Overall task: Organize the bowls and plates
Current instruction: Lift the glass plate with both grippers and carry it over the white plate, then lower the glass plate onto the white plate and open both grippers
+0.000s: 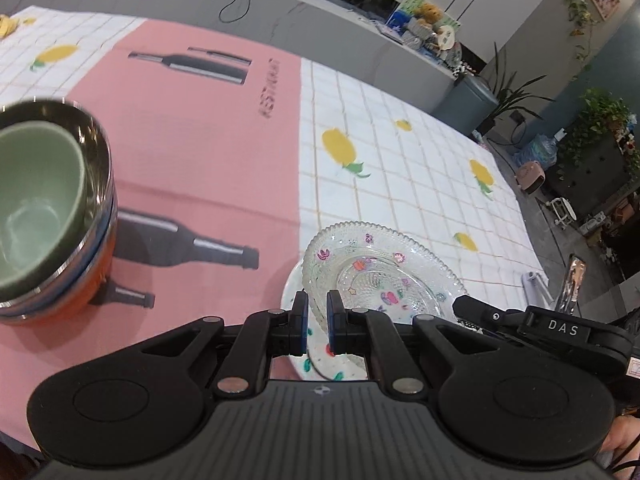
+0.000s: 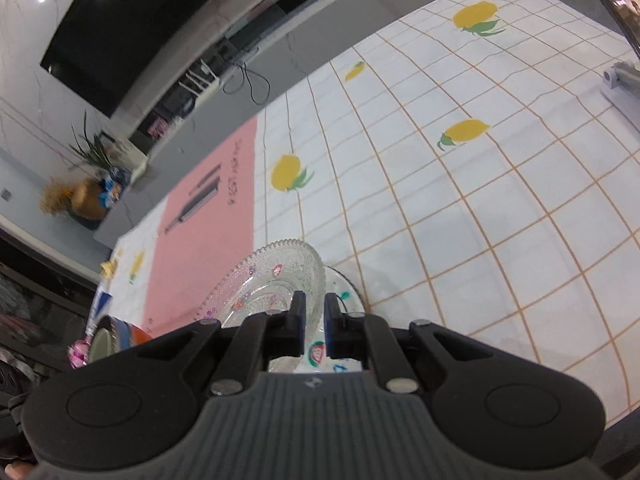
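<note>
A clear glass plate (image 1: 380, 268) with small coloured flowers rests on a white patterned plate (image 1: 320, 360) on the tablecloth. My left gripper (image 1: 317, 320) is shut on the glass plate's near rim. My right gripper (image 2: 315, 324) is shut on the opposite rim of the glass plate (image 2: 276, 280), above the white plate (image 2: 340, 300). The right gripper's body (image 1: 560, 332) shows at the right of the left wrist view. A green bowl (image 1: 36, 204) sits inside a stack of steel bowls (image 1: 80, 280) at the left.
A pink mat (image 1: 208, 152) with bottle prints lies on the white checked cloth (image 1: 400, 176) with yellow fruit. A phone on a stand (image 2: 624, 40) is at the far right. A grey counter (image 1: 280, 12) with cables runs behind the table.
</note>
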`<state>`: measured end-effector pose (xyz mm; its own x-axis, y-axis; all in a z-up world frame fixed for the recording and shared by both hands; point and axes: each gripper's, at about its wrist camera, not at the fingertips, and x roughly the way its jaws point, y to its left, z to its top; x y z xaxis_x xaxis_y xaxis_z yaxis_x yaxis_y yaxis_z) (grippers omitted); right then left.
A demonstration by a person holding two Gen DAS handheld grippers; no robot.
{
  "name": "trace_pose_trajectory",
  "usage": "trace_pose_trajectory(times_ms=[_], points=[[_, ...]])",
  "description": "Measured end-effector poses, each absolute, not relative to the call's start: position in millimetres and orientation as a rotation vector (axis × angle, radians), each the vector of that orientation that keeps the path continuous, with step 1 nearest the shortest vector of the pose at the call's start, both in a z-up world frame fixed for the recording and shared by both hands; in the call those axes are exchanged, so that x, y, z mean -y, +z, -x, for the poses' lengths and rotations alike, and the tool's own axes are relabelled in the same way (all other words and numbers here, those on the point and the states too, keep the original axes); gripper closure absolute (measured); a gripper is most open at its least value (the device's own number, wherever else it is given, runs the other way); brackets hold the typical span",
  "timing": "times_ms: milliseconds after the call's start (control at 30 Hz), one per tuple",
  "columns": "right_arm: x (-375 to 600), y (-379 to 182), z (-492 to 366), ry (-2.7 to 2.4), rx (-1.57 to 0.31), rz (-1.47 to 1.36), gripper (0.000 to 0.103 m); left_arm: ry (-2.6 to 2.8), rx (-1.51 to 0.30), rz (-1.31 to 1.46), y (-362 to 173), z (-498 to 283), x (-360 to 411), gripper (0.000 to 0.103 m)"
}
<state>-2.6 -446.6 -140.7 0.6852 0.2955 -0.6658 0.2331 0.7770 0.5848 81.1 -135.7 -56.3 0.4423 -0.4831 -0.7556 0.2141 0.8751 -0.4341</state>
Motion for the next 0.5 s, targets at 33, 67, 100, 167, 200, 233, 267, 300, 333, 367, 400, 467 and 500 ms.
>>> trace_pose_trajectory(times_ms=[33, 67, 100, 167, 200, 233, 267, 300, 333, 367, 400, 467, 500], points=[[445, -142, 1, 0.034, -0.845, -0.688, 0.096, -0.44, -1.035, 0.3, -59, -80, 135, 0.094], [445, -144, 1, 0.029, -0.858, -0.678, 0.096, -0.439, -1.043, 0.303, -61, -80, 135, 0.094], [445, -146, 0, 0.025, -0.869, -0.672, 0.096, -0.439, -1.046, 0.302, -63, -79, 135, 0.094], [443, -148, -1, 0.022, -0.89, -0.655, 0.096, -0.439, -1.048, 0.294, -66, -77, 134, 0.094], [442, -149, -2, 0.02, -0.898, -0.645, 0.095, -0.437, -1.048, 0.292, -67, -76, 134, 0.094], [441, -149, -2, 0.019, -0.903, -0.633, 0.095, -0.436, -1.048, 0.289, -68, -76, 134, 0.094], [439, -150, -3, 0.015, -0.909, -0.621, 0.095, -0.438, -1.049, 0.285, -70, -76, 135, 0.094], [438, -150, -4, 0.008, -0.916, -0.607, 0.095, -0.439, -1.049, 0.281, -70, -75, 136, 0.094], [437, -151, -5, 0.002, -0.923, -0.595, 0.094, -0.44, -1.047, 0.274, -70, -75, 138, 0.094], [435, -151, -6, -0.004, -0.929, -0.581, 0.094, -0.442, -1.043, 0.264, -70, -73, 139, 0.094], [434, -151, -6, -0.01, -0.936, -0.566, 0.093, -0.443, -1.041, 0.26, -70, -72, 139, 0.094], [431, -151, -8, -0.015, -0.945, -0.535, 0.093, -0.439, -1.043, 0.256, -72, -72, 140, 0.094], [429, -151, -8, -0.013, -0.947, -0.522, 0.092, -0.437, -1.044, 0.257, -73, -73, 140, 0.094]])
